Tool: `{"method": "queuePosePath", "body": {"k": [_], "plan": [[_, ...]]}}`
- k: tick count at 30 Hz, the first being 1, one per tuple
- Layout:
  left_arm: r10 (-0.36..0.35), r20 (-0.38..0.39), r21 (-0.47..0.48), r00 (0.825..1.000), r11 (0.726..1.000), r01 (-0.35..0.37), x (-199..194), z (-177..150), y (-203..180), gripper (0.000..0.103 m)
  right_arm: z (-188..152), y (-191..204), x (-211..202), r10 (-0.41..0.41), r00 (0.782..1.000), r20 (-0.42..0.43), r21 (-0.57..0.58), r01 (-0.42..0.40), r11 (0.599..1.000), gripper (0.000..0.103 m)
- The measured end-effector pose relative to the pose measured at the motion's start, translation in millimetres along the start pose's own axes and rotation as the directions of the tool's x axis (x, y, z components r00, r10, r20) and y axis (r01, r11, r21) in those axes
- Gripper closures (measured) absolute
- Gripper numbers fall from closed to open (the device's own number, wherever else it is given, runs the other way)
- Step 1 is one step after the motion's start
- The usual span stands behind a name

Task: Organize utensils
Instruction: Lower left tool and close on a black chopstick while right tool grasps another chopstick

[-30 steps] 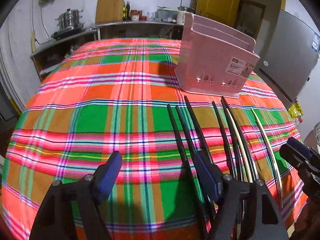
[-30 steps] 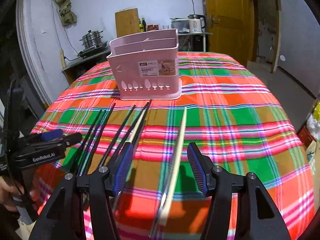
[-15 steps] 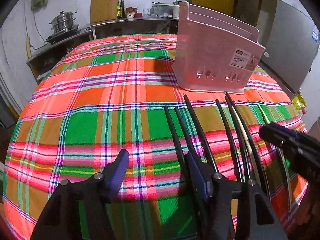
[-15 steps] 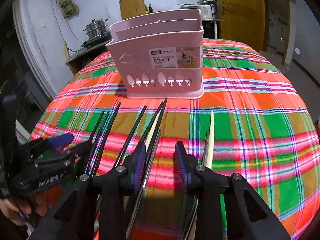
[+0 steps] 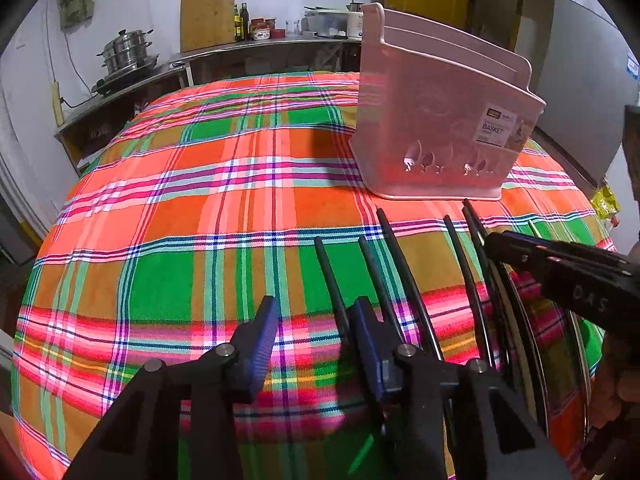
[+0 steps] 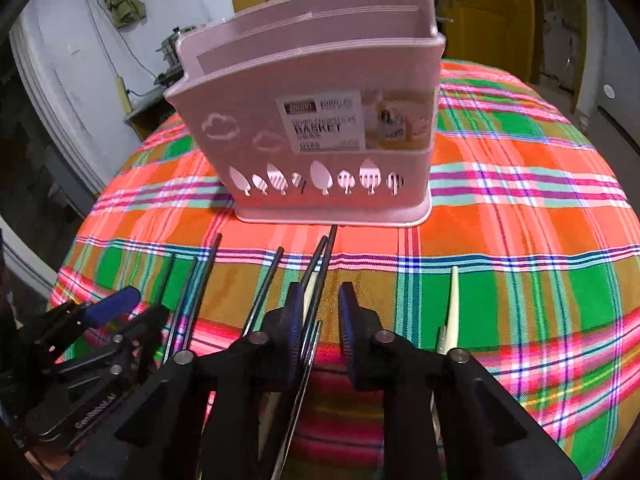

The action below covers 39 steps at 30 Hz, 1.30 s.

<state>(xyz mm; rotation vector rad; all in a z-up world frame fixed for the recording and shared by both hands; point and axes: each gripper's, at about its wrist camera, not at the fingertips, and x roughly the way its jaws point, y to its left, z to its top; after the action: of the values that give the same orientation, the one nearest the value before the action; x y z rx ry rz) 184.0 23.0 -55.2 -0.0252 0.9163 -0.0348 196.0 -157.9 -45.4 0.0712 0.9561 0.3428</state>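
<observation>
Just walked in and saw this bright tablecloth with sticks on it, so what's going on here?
A person holds a gripper in each hand over chopsticks lying on the plaid tablecloth before a pink utensil basket. The right gripper straddles a dark pair, jaws partly closed but not gripping. The left gripper is open beside the leftmost sticks. No chopstick shows above the basket's rim.

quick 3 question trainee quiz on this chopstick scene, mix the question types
1. True or false: the pink basket already holds chopsticks.
2. Multiple choice: the right gripper fingers sit A) shut on the cream chopstick, B) open astride black chopsticks, C) inside the basket.
3. Fill in: the left gripper is ____ and holds nothing.

Key: 1 false, none show inside; 2 B; 3 open.
</observation>
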Motion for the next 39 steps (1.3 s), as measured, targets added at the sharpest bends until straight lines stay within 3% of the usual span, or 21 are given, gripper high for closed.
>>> {"method": "queuePosePath", "body": {"k": [11, 17, 21, 23, 31, 39], "plan": [[0.001, 0.003, 0.001, 1.000, 1.000, -0.001, 3, 3, 3, 0.065, 7, -12, 2, 0.032, 0.999, -0.010, 0.052, -0.031, 0.998, 0.090], [0.014, -0.010, 0.025, 1.000, 1.000, -0.014, 7, 10, -2, 0.066, 18, -9, 9, -0.004, 0.999, -0.033, 0.046, 0.006, 0.999, 0.091], [0.004, -0.025, 0.044, 1.000, 0.999, -0.003, 12, 18, -6, 0.078, 26, -8, 14, -0.021, 0.999, -0.050, 0.041, 0.023, 0.999, 0.096], [-0.007, -0.035, 0.050, 0.999, 0.999, 0.009, 14, 22, -7, 0.094, 28, -5, 16, -0.029, 0.998, -0.056, 0.031, 0.030, 0.999, 0.096], [-0.115, -0.064, -0.050, 0.991, 0.992, 0.112, 13, 29, 13, 0.099, 29, -7, -1, 0.014, 1.000, -0.027, 0.040, -0.013, 0.999, 0.097], [-0.158, -0.009, -0.050, 0.987, 0.986, 0.157, -22, 38, 15, 0.099, 36, -4, -33, 0.053, 0.998, 0.020, 0.023, -0.054, 0.998, 0.097]]}}
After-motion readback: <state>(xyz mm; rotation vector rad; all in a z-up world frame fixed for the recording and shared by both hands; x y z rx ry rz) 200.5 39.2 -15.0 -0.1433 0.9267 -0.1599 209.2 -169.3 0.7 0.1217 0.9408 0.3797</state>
